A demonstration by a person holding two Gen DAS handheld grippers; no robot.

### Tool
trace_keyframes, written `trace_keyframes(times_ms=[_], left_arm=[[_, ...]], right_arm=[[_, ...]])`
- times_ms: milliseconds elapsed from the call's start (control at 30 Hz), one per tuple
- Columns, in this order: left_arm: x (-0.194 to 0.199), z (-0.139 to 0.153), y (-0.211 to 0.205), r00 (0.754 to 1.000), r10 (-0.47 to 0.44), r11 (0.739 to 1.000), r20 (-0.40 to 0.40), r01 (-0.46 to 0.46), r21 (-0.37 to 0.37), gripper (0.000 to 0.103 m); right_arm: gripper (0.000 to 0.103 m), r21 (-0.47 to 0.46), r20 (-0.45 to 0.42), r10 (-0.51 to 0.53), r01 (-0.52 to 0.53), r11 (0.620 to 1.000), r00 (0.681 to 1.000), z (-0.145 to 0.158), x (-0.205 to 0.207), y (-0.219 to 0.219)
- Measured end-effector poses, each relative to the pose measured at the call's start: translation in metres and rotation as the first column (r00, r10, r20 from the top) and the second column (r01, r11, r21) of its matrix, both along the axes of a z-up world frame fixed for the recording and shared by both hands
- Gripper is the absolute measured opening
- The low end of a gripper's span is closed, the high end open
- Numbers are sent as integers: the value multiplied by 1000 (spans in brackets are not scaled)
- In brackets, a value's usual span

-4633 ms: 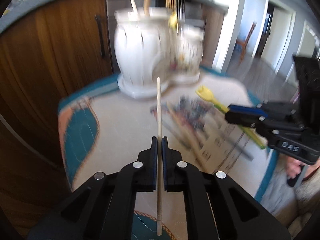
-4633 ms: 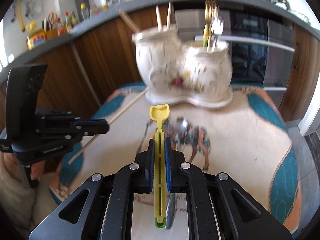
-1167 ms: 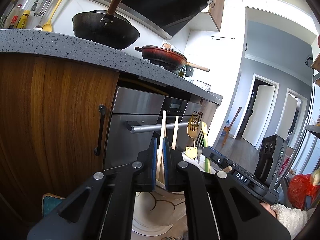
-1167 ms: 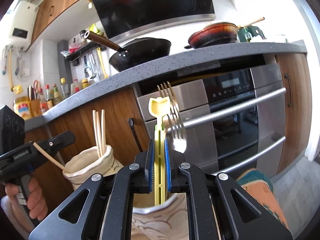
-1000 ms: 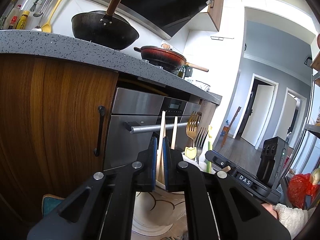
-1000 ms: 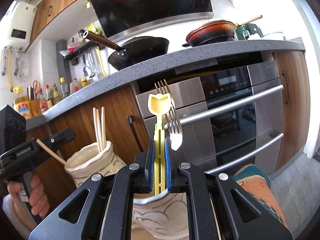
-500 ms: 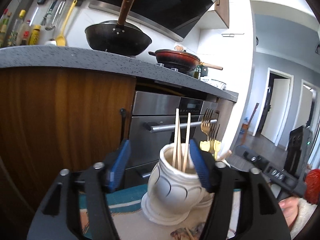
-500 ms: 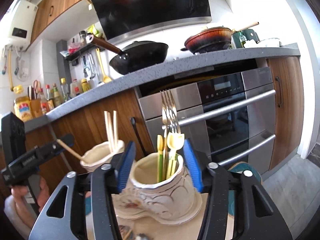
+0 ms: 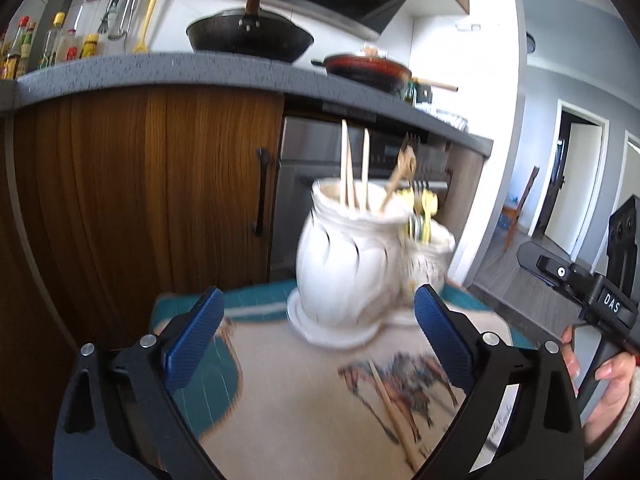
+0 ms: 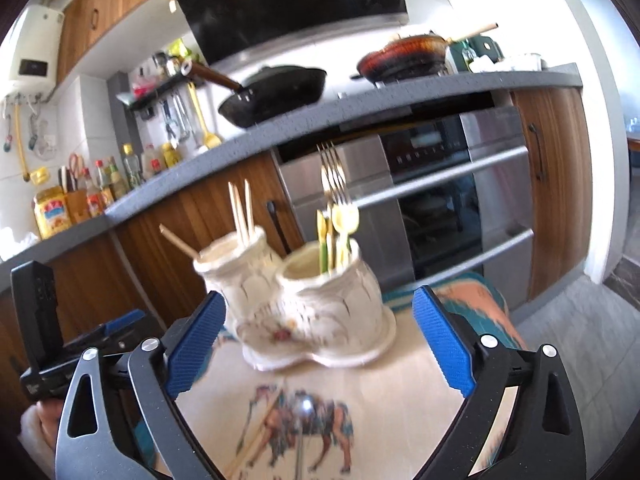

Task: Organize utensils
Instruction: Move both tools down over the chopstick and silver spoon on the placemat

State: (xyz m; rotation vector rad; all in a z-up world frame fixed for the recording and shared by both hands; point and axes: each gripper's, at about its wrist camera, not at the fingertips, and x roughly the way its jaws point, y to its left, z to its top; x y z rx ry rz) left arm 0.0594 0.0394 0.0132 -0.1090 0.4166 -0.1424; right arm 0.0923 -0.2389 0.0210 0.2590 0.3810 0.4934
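The left gripper [image 9: 318,338] has its blue fingers [image 9: 195,336] spread wide with nothing between them — its jaws have just been opening. The right gripper [image 10: 320,340] is the same: blue fingers [image 10: 444,344] wide apart, just opened, and holding nothing. Just past both sets of fingers stands the white double pot [image 10: 296,300] on the patterned table [image 10: 420,400]. In its left cup stand the chopsticks [image 10: 242,210], one of them leaning far out to the side. In its right cup stand the forks [image 10: 334,180] and the yellow and green spoons [image 10: 340,232]. In front of the pot, on the horse picture, more chopsticks [image 9: 394,416] lie flat, and a silver spoon [image 10: 302,420] lies there too, blurred. So the job looks part done, with these pieces not yet in the pot. What could go wrong: the pot looks tall and full, so a bump from an open finger reaching down could tip it or knock out the leaning chopstick. The chopsticks on the table are thin and flat, so fingers could slip off them or grab two at once. The two grippers are near each other, and could bump if both reach in together. The only writing that can be read is "DAS", on the right gripper's side seen from the left camera [image 9: 612,304]. The bottles [image 10: 52,212] on the kitchen shelf behind the pot have labels, but they are too small to read.
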Motion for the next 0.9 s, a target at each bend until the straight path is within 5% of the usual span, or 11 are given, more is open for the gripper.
trace_keyframes(times_ms=[400, 900], left_arm=[[-21, -40, -32, 978, -23, 997, -209, 37, 63, 97], [-16, -68, -63, 936, 25, 981, -352, 45, 188, 97]], right_arm=[[96, -264, -100, -82, 53, 963, 992, -33, -20, 11], [96, -274, -170, -112, 63, 960, 979, -36, -10, -9]])
